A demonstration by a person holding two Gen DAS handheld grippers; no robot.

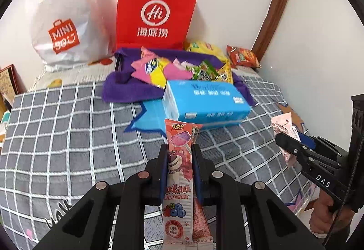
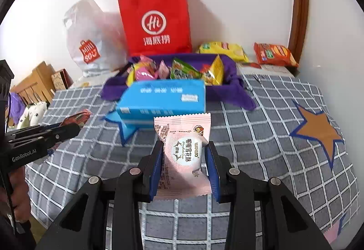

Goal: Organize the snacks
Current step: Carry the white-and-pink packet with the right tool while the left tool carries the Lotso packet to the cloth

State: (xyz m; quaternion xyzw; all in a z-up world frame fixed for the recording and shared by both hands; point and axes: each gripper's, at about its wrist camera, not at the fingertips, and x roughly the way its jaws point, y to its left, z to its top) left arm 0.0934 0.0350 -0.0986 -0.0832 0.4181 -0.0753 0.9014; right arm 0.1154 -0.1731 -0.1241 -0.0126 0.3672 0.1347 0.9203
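A bed under a grey checked quilt point(image 2: 250, 136) carries a red paper carrier bag point(image 1: 157, 13) against the wall, a purple cloth-lined tray point(image 2: 227, 88) of snack packets and a blue tissue pack point(image 1: 204, 100) just before it. Above the quilt, the left tool point(image 1: 180, 154) is clamped on a long pink lollipop wrapper point(image 1: 179, 159); the right tool point(image 2: 185, 154) is clamped on a small pink pastry packet point(image 2: 182, 150).

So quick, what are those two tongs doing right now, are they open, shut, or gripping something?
Left tongs: shut on a long pink Toy Story lollipop packet.
Right tongs: shut on a pale pink snack packet.
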